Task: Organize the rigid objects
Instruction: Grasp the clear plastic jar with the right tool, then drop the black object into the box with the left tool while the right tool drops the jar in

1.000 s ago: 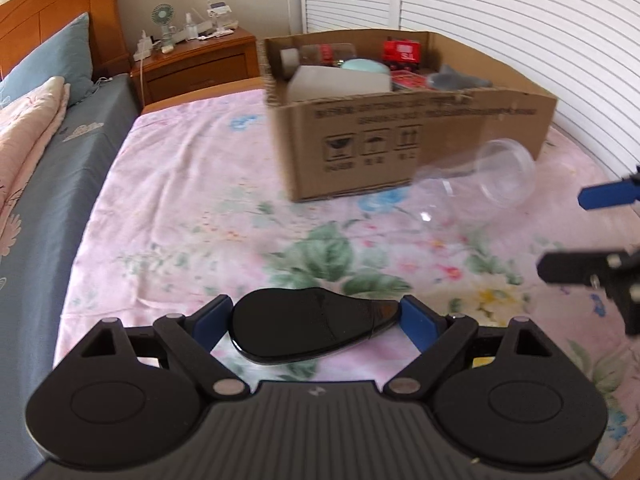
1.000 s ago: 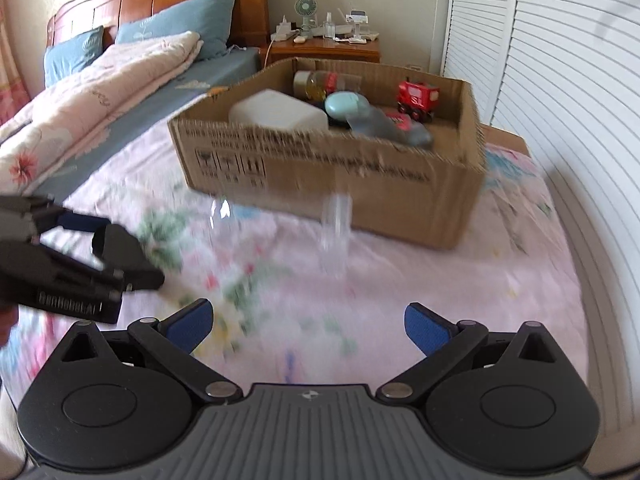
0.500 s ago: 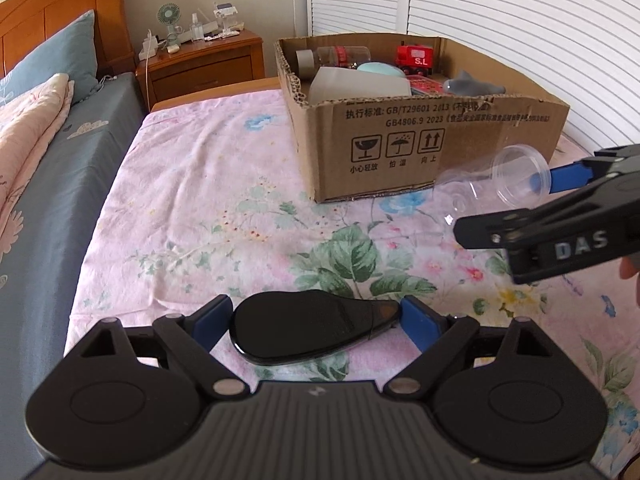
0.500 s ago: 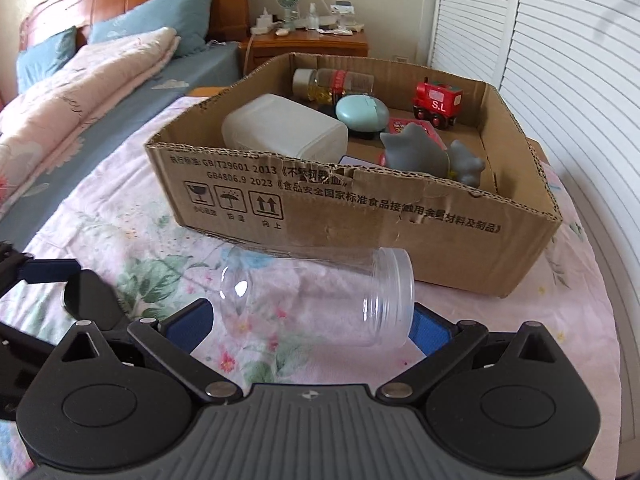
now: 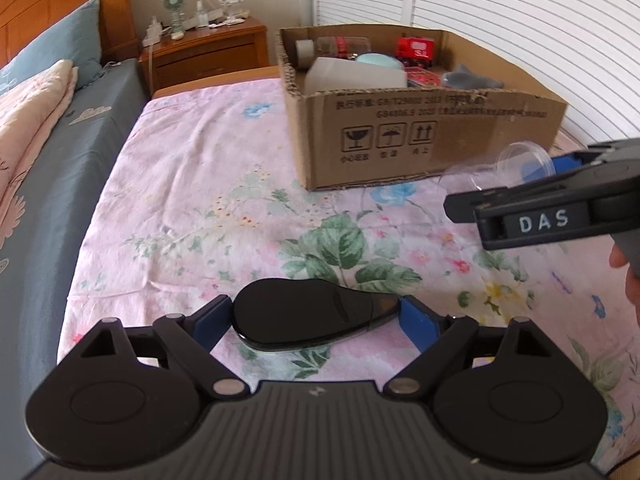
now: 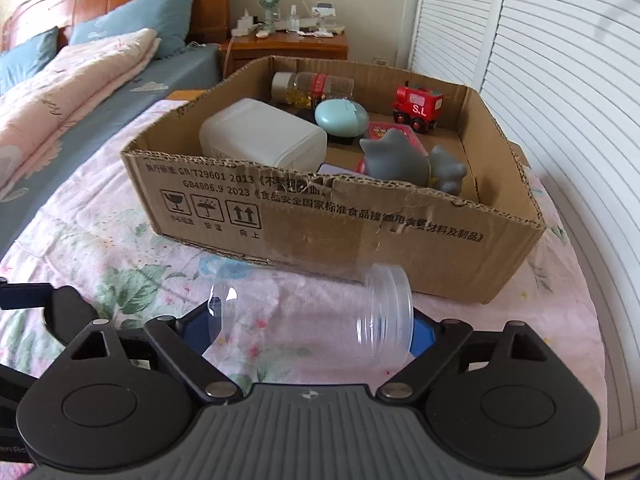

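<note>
My left gripper [image 5: 316,320] is shut on a flat glossy black object [image 5: 316,318], held just above the floral bedsheet. My right gripper [image 6: 312,328] is closed around a clear plastic jar [image 6: 312,308] lying on its side, mouth to the right, in front of the cardboard box [image 6: 360,236]. The jar [image 5: 516,160] and the right gripper [image 5: 552,208] also show at the right of the left wrist view. The box [image 5: 420,140] holds a white container [image 6: 260,140], a teal case [image 6: 340,118], a red toy train [image 6: 418,108], a grey toy [image 6: 408,162] and a bottle [image 6: 312,86].
The floral sheet [image 5: 200,200] covers the bed. A blue mattress with pillows and a pink quilt [image 6: 60,92] lies to the left. A wooden nightstand [image 6: 288,44] with a small fan stands behind. White louvred doors [image 6: 560,80] run along the right.
My right gripper came forward to the clear jar and closed its fingers around it. The left gripper stayed shut on the black object and barely moved.
</note>
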The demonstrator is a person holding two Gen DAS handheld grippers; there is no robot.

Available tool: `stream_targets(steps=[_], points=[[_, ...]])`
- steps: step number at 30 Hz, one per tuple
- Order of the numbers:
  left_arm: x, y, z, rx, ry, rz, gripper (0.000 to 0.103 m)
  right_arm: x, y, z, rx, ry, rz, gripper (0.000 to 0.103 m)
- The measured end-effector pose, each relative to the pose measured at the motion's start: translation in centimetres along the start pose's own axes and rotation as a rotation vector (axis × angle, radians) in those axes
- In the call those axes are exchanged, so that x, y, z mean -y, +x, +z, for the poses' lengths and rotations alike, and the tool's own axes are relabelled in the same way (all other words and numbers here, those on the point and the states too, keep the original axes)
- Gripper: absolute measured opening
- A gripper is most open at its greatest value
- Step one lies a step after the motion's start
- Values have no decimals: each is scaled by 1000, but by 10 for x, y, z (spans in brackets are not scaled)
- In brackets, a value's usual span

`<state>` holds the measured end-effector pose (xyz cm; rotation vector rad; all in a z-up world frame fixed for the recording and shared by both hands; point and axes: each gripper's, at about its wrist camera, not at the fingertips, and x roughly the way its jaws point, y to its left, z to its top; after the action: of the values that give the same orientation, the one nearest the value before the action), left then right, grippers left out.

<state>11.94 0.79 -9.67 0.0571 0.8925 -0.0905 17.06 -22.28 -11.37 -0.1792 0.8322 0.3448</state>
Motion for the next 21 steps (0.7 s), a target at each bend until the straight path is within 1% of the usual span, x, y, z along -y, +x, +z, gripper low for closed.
stream_targets(steps=[4,7,12,14,21], points=[[4,-6,3,13,55,0,89,5,-9,-1,6,-19,2,93],[4,-10,6,11,80,-29,89,9,-15,-4,-2,-45,-5,93],[7,-19,11,-2,145,-58,89,18,-26,-6,-18,-81,26,93],[6,-22,15,-12,161,-82,89,22,-32,-5,-24,-94,41,93],[3,-40,41,-10,194,-143,89,31,-59,7,-9,-128,91,93]])
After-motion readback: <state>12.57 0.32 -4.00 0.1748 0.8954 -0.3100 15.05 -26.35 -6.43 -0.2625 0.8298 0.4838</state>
